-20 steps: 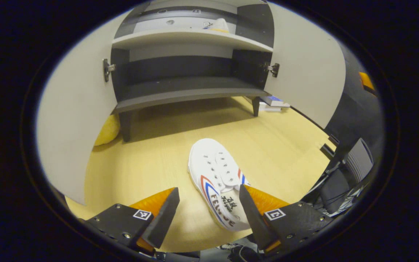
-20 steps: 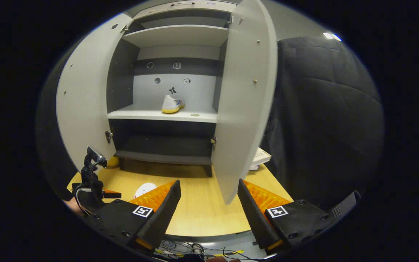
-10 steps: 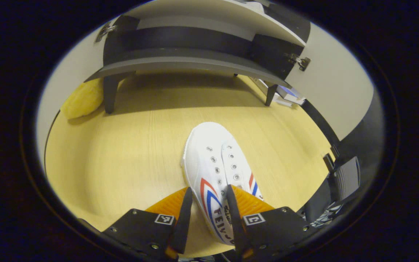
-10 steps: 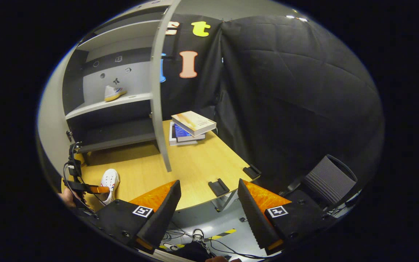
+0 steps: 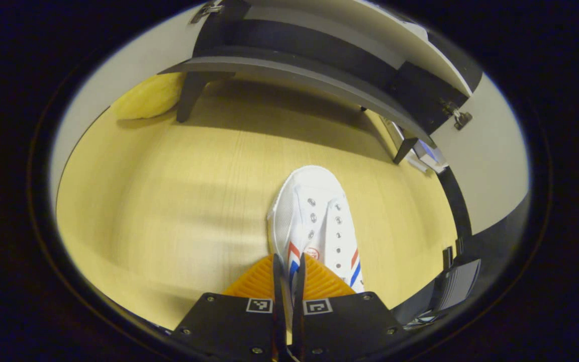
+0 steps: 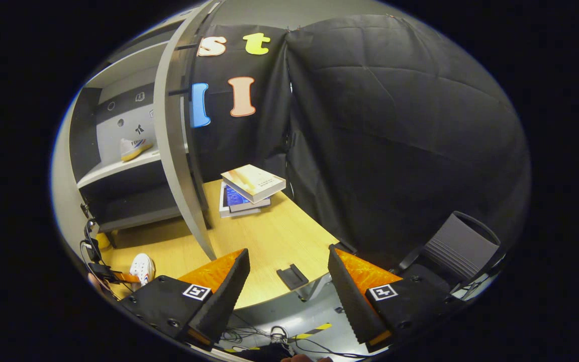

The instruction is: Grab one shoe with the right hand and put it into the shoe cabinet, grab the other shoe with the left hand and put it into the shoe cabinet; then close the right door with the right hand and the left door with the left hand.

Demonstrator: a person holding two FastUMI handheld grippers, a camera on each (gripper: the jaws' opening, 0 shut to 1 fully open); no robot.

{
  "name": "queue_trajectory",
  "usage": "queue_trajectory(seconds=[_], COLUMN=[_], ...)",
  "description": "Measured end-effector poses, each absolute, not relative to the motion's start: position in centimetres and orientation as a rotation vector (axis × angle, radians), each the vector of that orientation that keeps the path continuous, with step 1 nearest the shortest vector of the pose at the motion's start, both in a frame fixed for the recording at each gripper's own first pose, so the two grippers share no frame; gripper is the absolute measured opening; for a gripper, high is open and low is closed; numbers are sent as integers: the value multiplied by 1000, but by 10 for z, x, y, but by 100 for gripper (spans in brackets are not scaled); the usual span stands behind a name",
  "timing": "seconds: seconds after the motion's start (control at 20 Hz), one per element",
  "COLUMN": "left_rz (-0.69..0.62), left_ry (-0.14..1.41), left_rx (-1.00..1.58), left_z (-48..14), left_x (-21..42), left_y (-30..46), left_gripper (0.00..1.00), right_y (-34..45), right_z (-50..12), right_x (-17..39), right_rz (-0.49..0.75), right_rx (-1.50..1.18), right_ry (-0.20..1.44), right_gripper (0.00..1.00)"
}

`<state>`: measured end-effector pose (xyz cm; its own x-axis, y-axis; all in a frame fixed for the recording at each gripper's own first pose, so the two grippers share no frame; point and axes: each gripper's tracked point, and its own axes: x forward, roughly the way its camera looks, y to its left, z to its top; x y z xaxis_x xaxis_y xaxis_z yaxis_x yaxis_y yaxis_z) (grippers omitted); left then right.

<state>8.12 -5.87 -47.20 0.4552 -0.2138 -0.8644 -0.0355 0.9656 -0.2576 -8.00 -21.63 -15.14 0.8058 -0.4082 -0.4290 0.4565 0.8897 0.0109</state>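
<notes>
Our left gripper (image 5: 288,266) pinches the side wall of the white shoe (image 5: 314,221), which lies on the wooden table (image 5: 169,201) before the shoe cabinet (image 5: 319,65). Our right gripper (image 6: 288,274) hangs open, holding nothing. Farther off, the second shoe (image 6: 134,147) sits on the cabinet's shelf (image 6: 116,168).

You get even overhead light and strong fisheye bending at the edges, a soft shadow under the shoe cabinet (image 5: 314,75), and motion blur across the table (image 5: 169,211).
</notes>
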Motion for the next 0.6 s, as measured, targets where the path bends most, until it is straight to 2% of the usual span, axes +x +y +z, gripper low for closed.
queue_trajectory(seconds=[0.2,0.6], left_rz=[-136,-130], left_ry=[1029,824], left_rx=[-90,-173], left_z=[-441,-346], left_x=[102,141], left_y=[-52,-1], left_gripper=[4,6], right_y=[-228,-253], right_z=[-152,-151], right_x=[-58,-11], right_rz=[-434,-389], right_rx=[116,91], right_ry=[422,414], right_gripper=[98,98])
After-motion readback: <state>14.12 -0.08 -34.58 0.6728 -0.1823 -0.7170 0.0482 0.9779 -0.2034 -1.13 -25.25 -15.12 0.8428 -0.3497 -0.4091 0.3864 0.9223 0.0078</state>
